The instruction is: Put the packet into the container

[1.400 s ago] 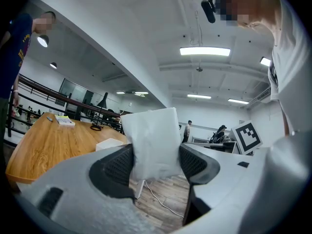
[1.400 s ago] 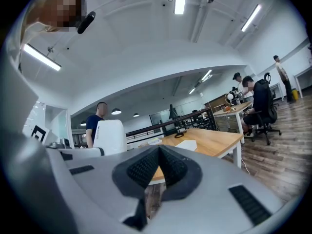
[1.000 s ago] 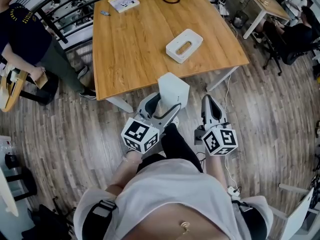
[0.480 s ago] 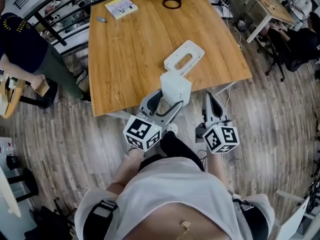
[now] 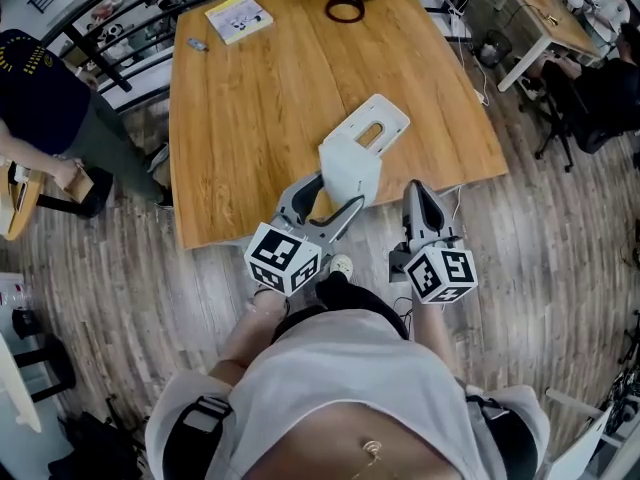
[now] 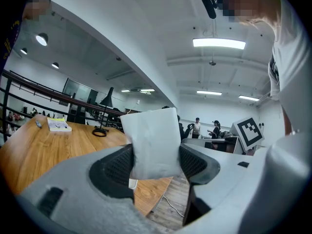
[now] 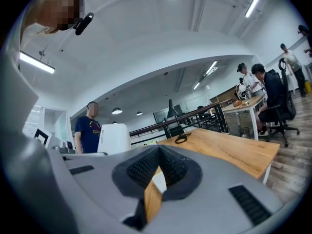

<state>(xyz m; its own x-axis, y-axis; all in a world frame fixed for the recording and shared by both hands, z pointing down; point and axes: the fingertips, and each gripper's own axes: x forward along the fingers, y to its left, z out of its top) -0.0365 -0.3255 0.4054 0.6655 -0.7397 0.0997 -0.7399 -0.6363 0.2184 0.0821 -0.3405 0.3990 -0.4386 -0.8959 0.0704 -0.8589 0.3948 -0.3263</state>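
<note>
A white packet [image 5: 351, 169] stands upright between the jaws of my left gripper [image 5: 335, 196], which is shut on its lower part. In the head view the packet overlaps the near end of the white container [image 5: 382, 121], an oblong tray with a slot, lying on the wooden table [image 5: 250, 118]. The left gripper view shows the packet [image 6: 151, 143] pinched in the left gripper [image 6: 155, 162] above the table edge. My right gripper [image 5: 419, 200] is shut and holds nothing, just right of the packet at the table's near edge. In the right gripper view, the right gripper [image 7: 158, 167] has the packet [image 7: 113, 138] at its left.
A booklet [image 5: 238, 15], a small dark object [image 5: 197, 43] and a black cable coil [image 5: 345, 3] lie at the table's far end. A person in a dark shirt [image 5: 40, 93] stands at the left by a railing. Another desk [image 5: 545, 13] and chairs are at the right.
I have come closer to the table. My left gripper has carried the packet forward, from short of the table edge to the container's near end. The right gripper followed alongside.
</note>
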